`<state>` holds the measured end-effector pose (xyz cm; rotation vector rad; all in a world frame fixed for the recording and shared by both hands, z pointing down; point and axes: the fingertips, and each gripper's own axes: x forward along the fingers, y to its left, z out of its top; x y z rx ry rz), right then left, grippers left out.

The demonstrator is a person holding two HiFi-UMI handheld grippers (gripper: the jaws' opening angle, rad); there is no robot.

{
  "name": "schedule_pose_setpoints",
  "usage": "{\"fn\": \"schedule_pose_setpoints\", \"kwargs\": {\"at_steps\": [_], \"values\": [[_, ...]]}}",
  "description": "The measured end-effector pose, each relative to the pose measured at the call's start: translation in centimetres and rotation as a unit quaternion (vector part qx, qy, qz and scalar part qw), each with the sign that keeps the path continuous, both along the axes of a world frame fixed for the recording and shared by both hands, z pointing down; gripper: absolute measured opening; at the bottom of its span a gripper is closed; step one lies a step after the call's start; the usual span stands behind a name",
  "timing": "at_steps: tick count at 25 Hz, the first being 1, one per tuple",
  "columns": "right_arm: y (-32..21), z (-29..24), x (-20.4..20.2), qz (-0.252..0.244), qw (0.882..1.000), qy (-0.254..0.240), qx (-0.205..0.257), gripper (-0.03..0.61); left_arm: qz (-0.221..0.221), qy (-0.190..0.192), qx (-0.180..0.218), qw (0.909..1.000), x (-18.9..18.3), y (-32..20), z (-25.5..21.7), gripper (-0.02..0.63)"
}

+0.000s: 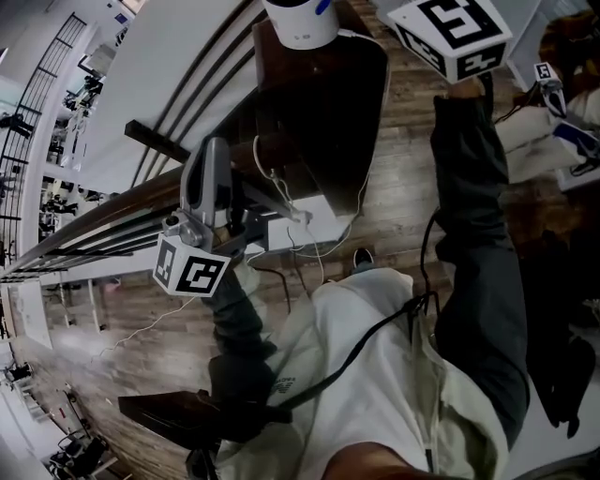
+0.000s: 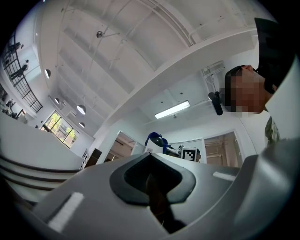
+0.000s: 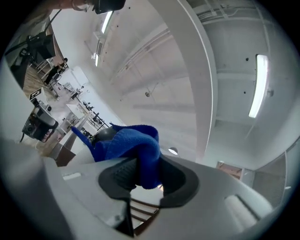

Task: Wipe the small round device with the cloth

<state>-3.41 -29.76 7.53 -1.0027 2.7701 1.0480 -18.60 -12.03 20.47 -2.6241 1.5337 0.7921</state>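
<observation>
The small round device (image 1: 300,23) is a white cylinder at the far end of a dark wooden table (image 1: 328,131). A blue cloth (image 3: 129,147) is pinched between the pads of my right gripper (image 3: 140,180), and its free folds drape over a dark rounded top (image 3: 104,135). In the head view only a blue corner of the cloth (image 1: 322,7) shows at the device, with the right gripper's marker cube (image 1: 455,33) beside it. My left gripper (image 1: 211,155) hangs lower left, away from the device, tilted toward the ceiling, jaws shut with nothing between them (image 2: 152,180).
White cables (image 1: 281,187) and a white box (image 1: 305,230) lie below the table on the wooden floor (image 1: 403,141). Dark railing bars (image 1: 112,216) run along the left. A black cable (image 1: 375,328) crosses the person's light shirt. Bags (image 1: 553,122) sit at the right.
</observation>
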Motion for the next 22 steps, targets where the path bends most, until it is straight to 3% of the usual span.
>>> {"fn": "schedule_pose_setpoints", "kwargs": {"at_steps": [5, 8, 16, 22], "values": [[-0.6, 4.5, -0.2, -0.016, 0.994, 0.085, -0.061, 0.11, 0.001, 0.0, -0.007, 1.0, -0.1, -0.3, 0.4, 0.0], [0.2, 6.9, 0.3, -0.014, 0.989, 0.126, -0.071, 0.11, 0.003, 0.0, -0.013, 0.9999, 0.0, -0.8, 1.1, 0.0], [3.2, 0.9, 0.7, 0.055, 0.998, 0.025, 0.028, 0.111, 0.009, 0.009, -0.019, 0.9997, 0.0, -1.5, 1.4, 0.0], [4.3, 4.7, 0.6, 0.082, 0.996, 0.042, 0.004, 0.11, 0.01, 0.011, -0.025, 0.9996, -0.2, -1.4, 2.0, 0.0]]}}
